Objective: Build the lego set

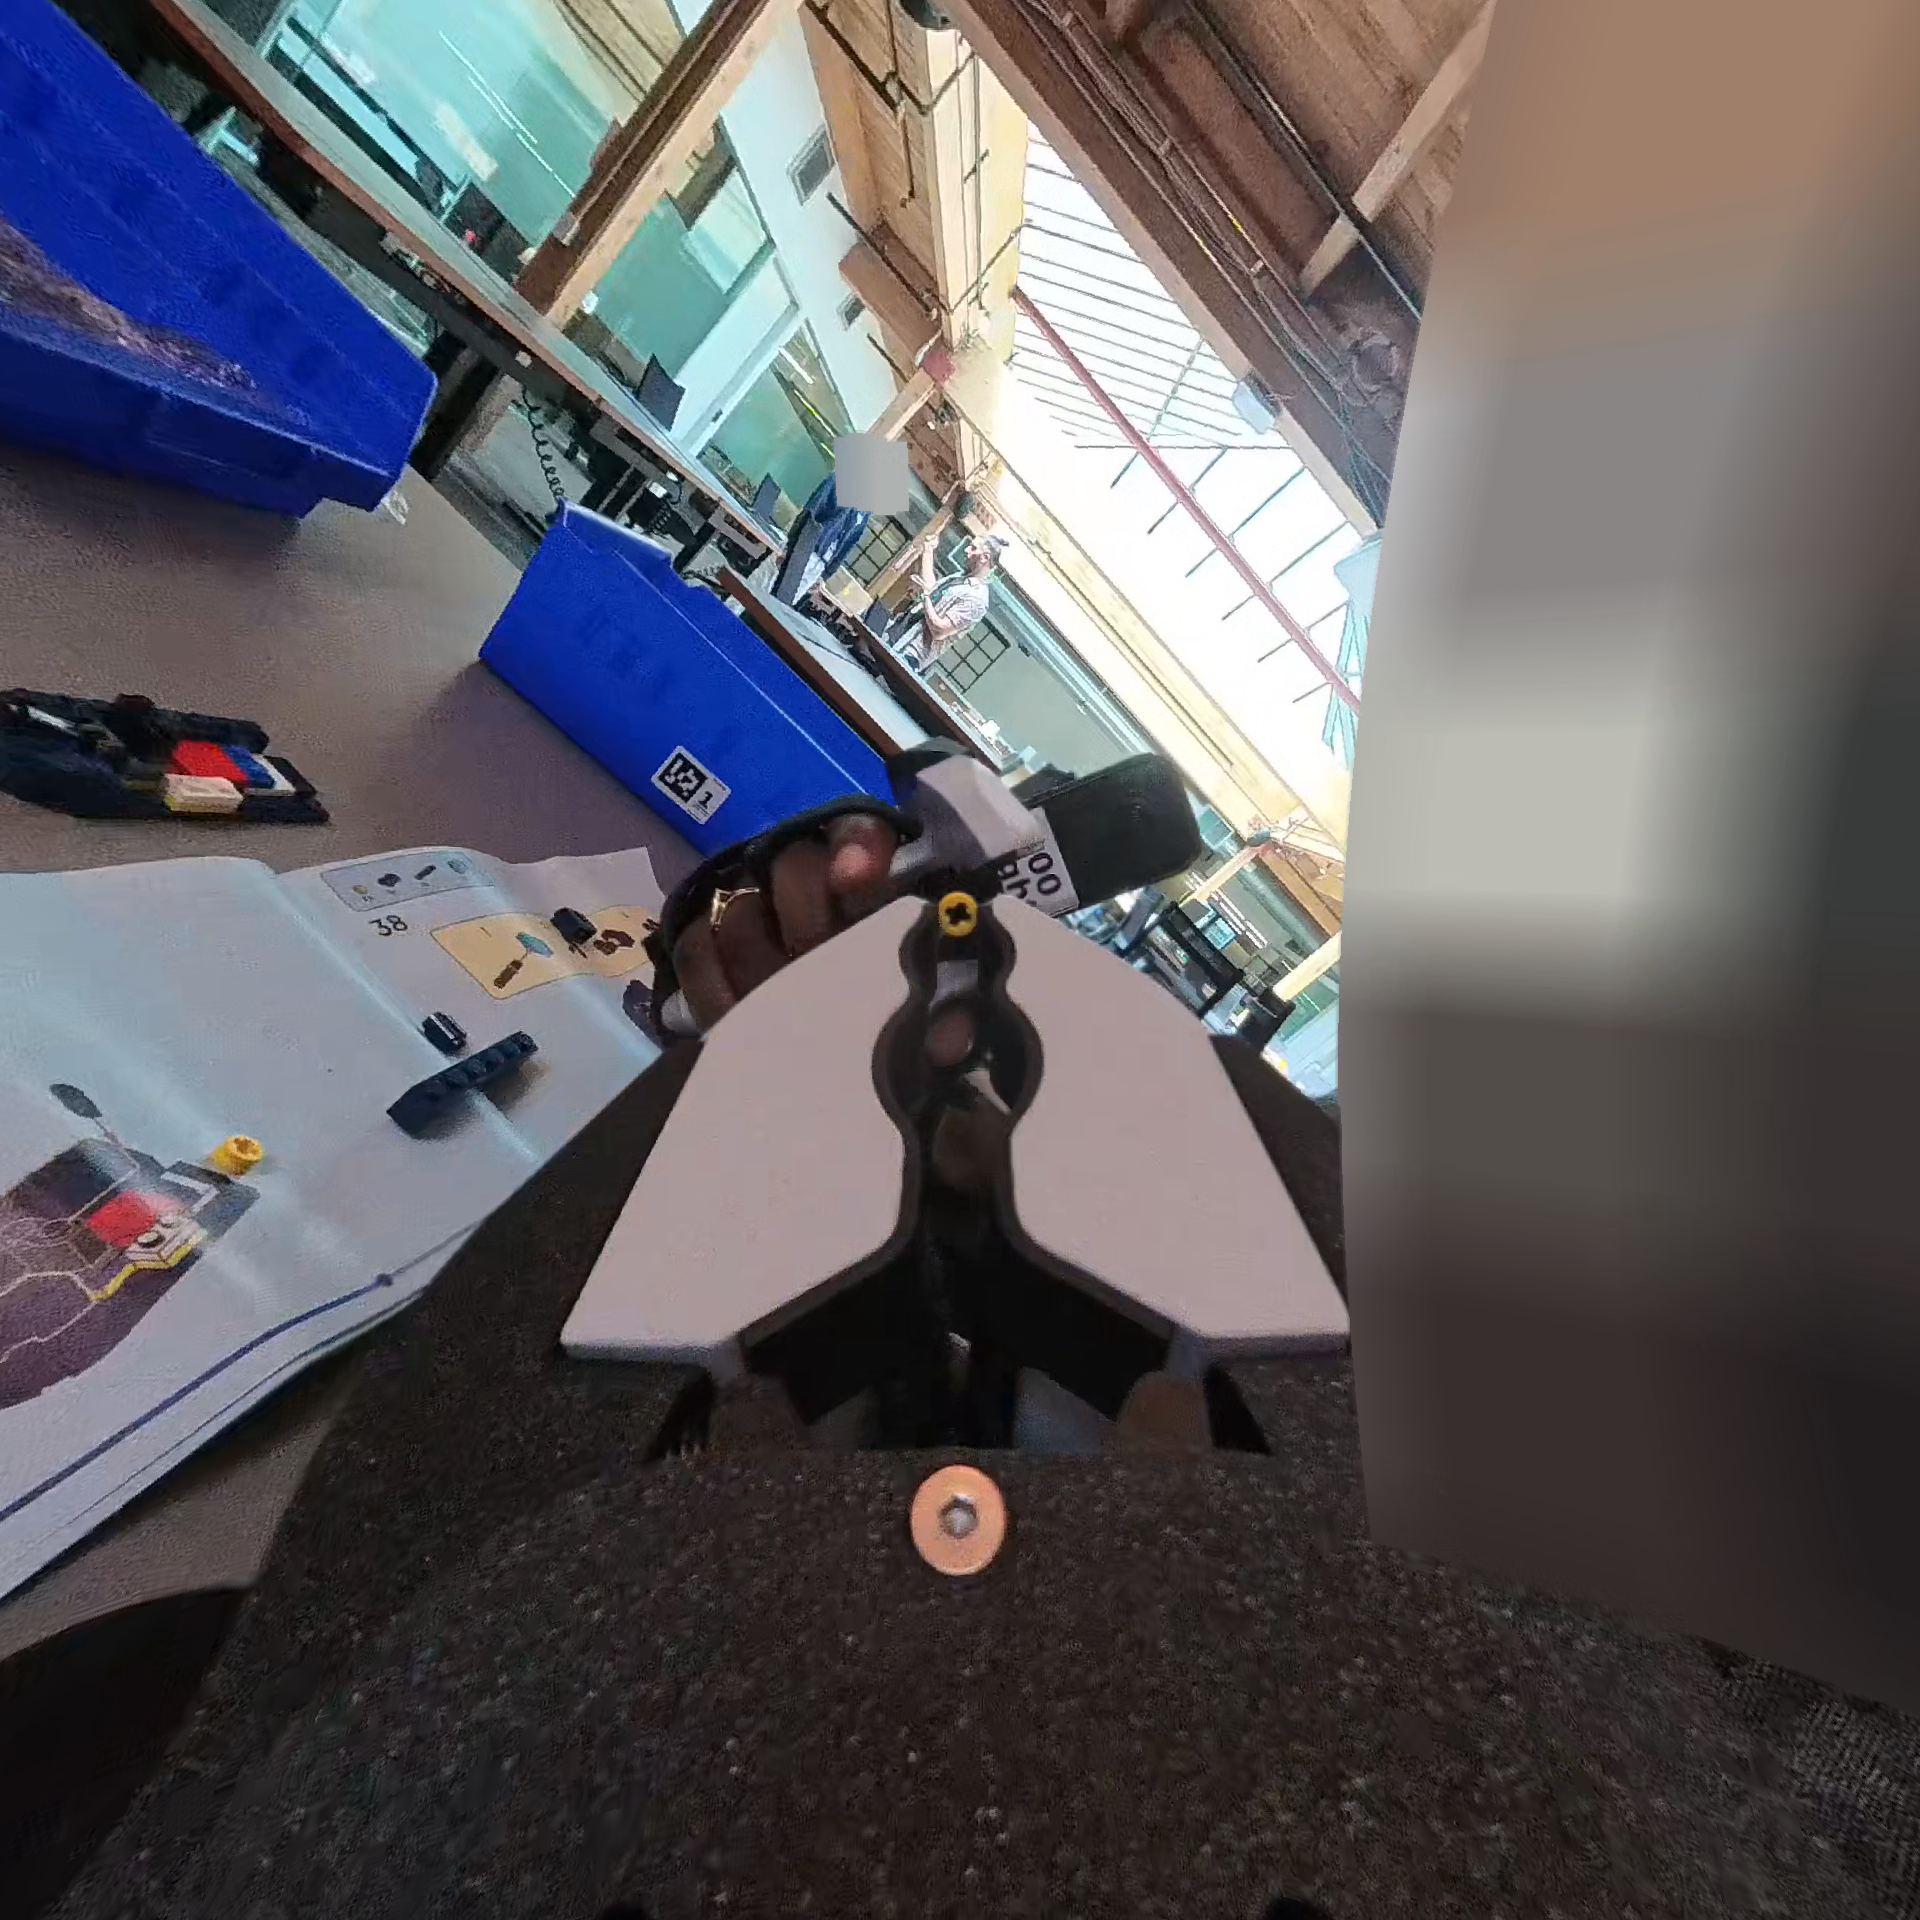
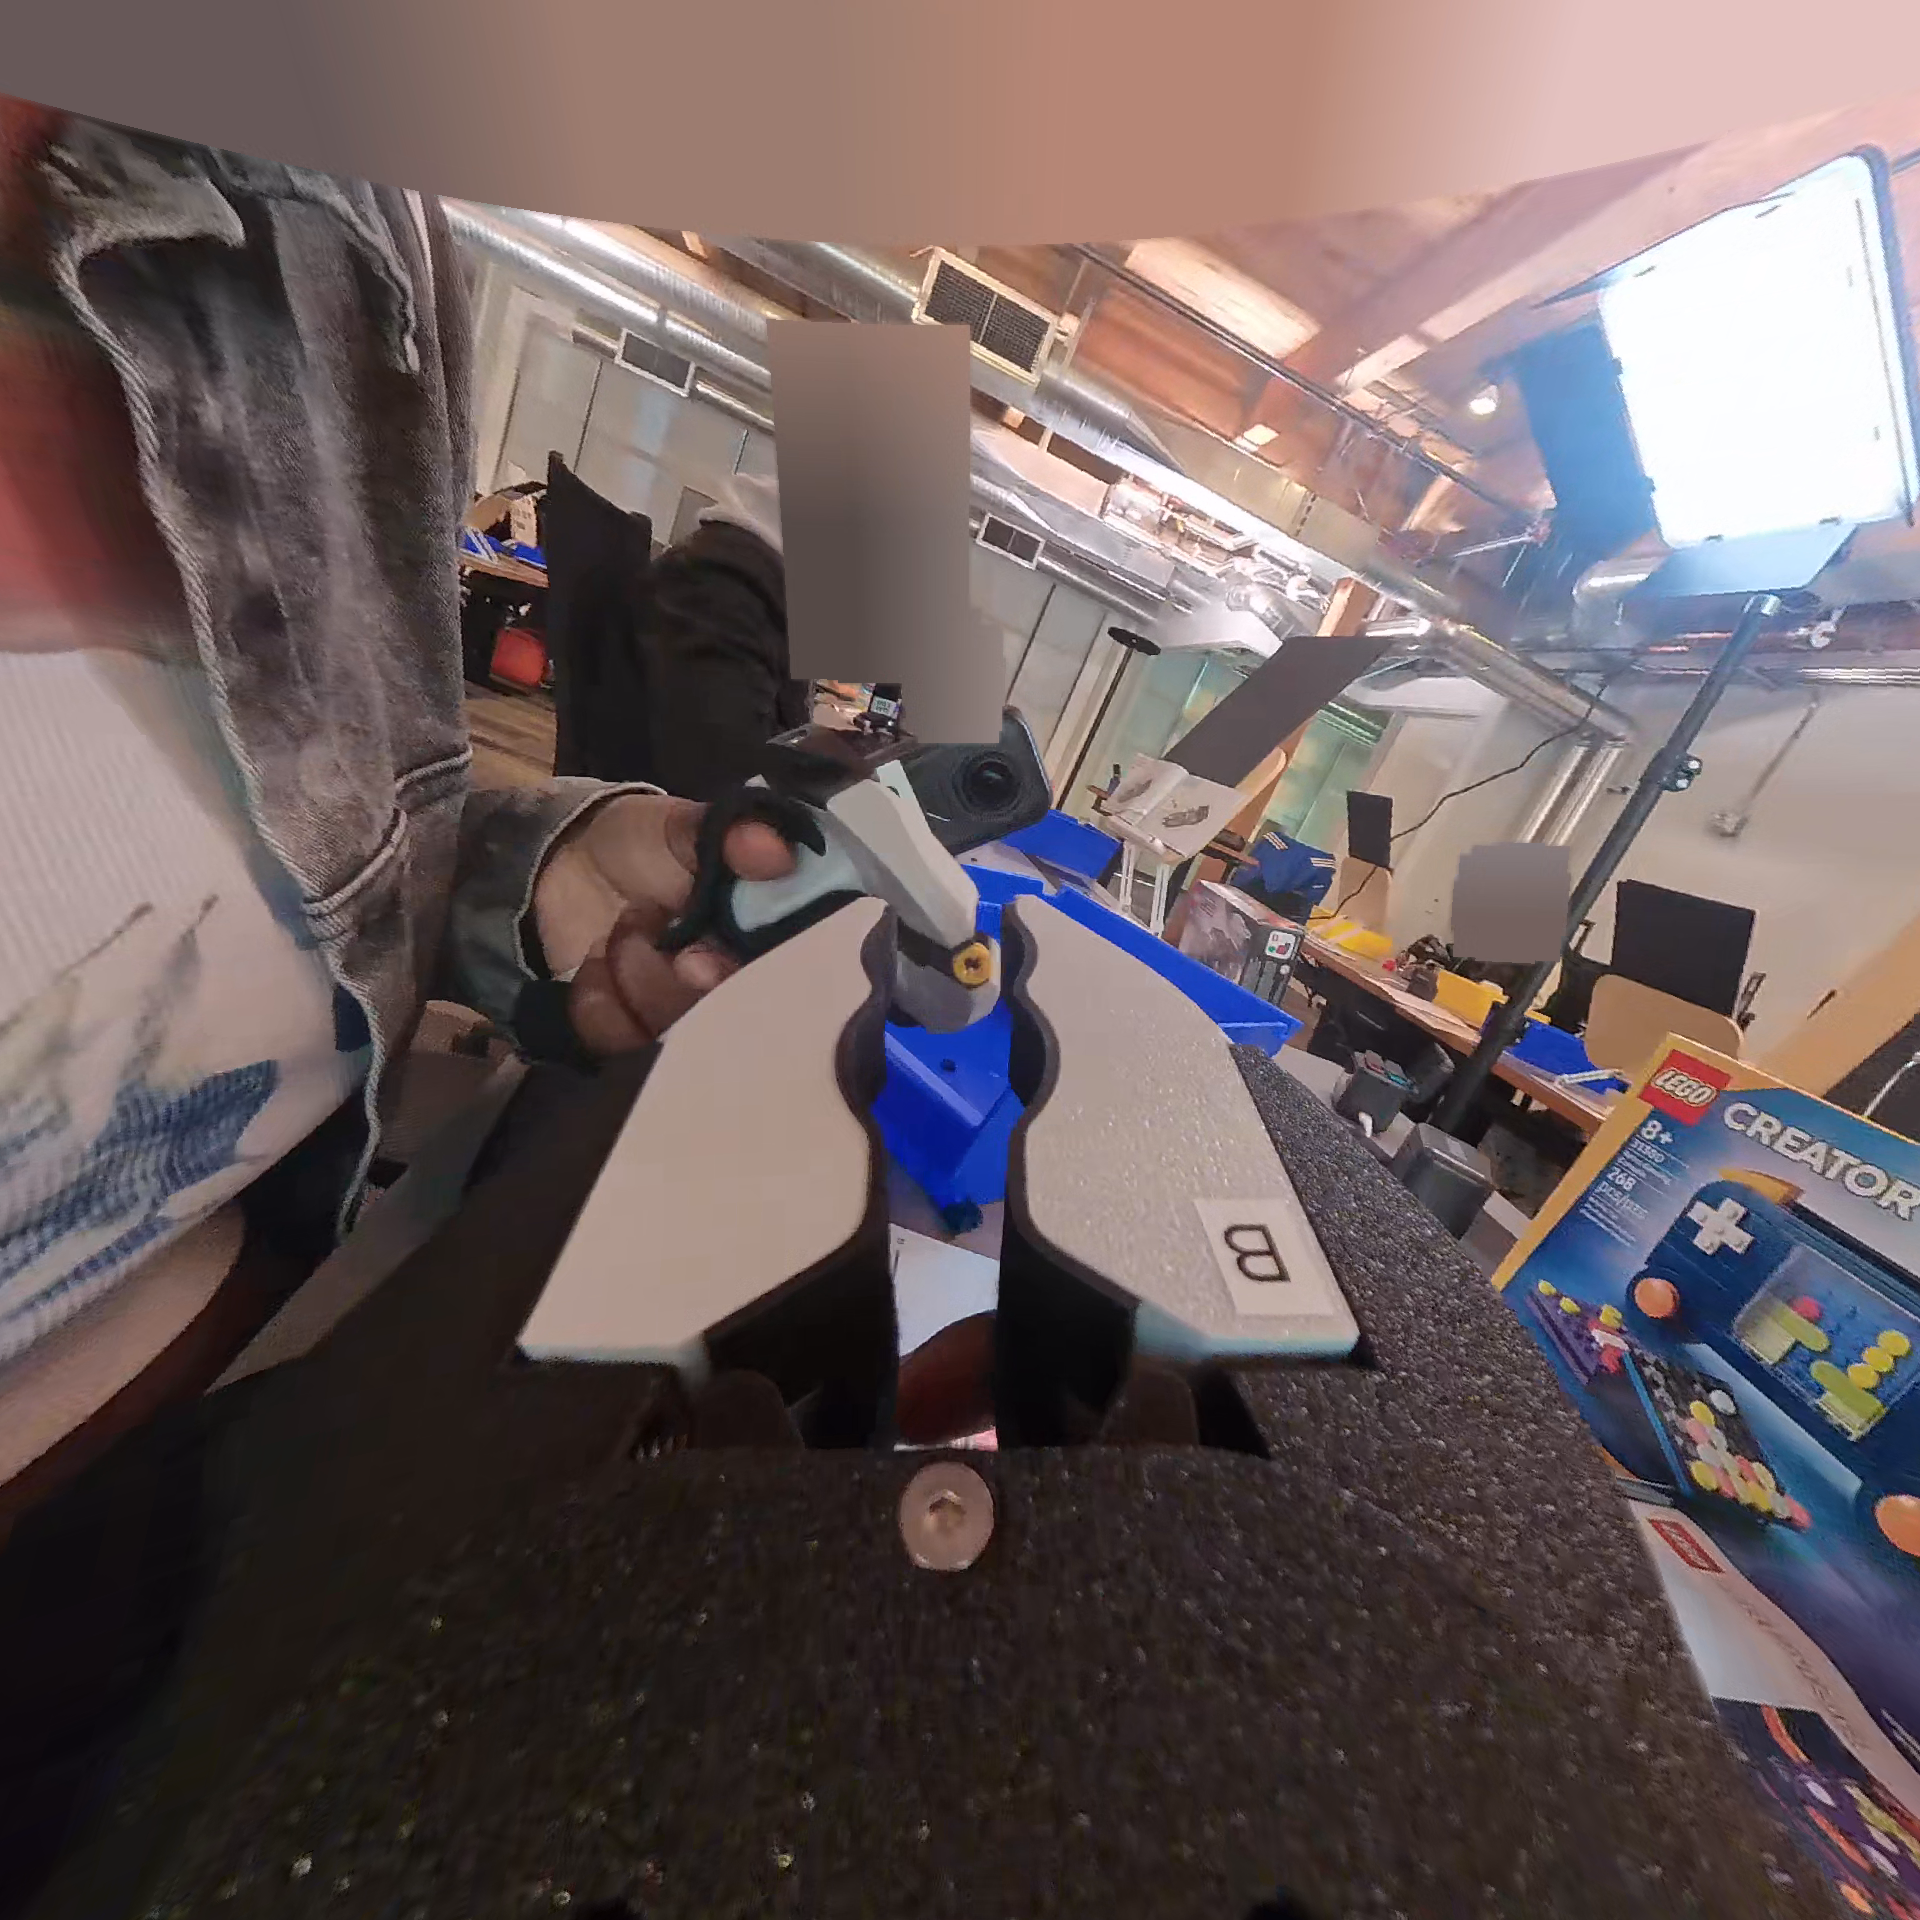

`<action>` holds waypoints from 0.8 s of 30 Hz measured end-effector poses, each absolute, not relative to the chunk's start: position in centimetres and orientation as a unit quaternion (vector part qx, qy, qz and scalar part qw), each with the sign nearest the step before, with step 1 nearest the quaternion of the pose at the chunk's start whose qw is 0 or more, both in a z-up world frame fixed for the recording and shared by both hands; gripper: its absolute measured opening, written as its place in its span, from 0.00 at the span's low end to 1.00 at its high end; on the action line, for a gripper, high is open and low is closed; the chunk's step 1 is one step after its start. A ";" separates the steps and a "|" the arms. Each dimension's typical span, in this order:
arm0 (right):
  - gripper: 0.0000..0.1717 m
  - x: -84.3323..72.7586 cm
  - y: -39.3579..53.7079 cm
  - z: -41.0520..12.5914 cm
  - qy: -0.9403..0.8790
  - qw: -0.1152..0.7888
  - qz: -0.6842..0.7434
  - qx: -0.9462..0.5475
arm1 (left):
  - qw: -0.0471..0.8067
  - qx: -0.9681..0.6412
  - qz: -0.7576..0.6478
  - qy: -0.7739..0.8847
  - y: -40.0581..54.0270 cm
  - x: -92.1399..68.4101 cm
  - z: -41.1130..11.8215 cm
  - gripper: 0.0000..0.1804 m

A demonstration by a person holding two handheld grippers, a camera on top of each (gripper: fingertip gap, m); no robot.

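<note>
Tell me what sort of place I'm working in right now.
Probably a shared workshop or maker lab: long work tables with blue bins, a studio light on a stand, exposed ducts overhead, and a brick-building kit box with an open instruction booklet.

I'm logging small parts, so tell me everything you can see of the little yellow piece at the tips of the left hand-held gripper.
The yellow piece is a small, round, plastic-looking part with a cross-shaped hole in the end facing the camera. It sits pinched at the very tips of the left hand-held gripper, raised clear of the table. In the right wrist view it lies between the spread fingers of the right hand-held gripper, which do not appear to press on it.
</note>
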State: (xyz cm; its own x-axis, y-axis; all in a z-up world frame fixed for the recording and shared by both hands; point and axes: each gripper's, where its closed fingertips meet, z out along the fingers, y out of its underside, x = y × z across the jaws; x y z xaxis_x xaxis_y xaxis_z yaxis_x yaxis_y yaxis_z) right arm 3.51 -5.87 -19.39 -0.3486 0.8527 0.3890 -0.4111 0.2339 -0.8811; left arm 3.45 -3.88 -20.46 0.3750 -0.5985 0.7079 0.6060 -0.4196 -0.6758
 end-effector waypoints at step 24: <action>0.04 4.2 8.4 -23.9 -0.483 0.509 0.449 -0.553 | 0.783 -0.604 -0.087 0.124 -2.2 -4.2 -21.0 0.25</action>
